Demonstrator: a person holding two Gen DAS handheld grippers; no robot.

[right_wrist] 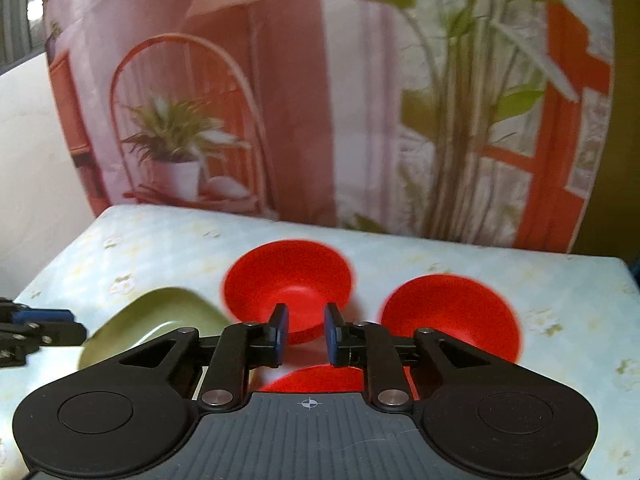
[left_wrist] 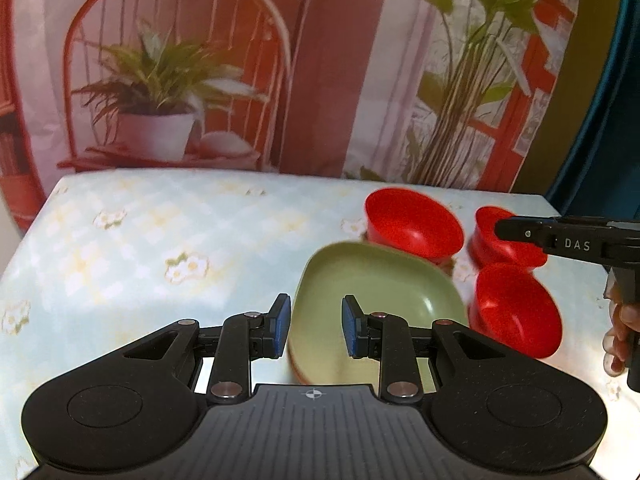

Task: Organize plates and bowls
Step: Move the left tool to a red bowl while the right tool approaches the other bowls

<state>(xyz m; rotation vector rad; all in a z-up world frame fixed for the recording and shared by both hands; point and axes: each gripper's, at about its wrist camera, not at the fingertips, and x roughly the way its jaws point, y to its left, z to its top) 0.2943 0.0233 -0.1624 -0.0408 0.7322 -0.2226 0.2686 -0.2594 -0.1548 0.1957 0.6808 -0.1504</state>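
A green squarish plate lies on the table, with three red bowls beside it: a far one, a far right one and a near right one. My left gripper is open and empty, its fingers over the plate's near left rim. In the right wrist view my right gripper is open and empty above the red bowls: one ahead, one to the right, one under the fingers. The green plate lies at the left.
The table wears a pale blue floral cloth. A printed backdrop of plants and a chair hangs behind the far edge. The right gripper and the hand holding it reach in from the right in the left wrist view.
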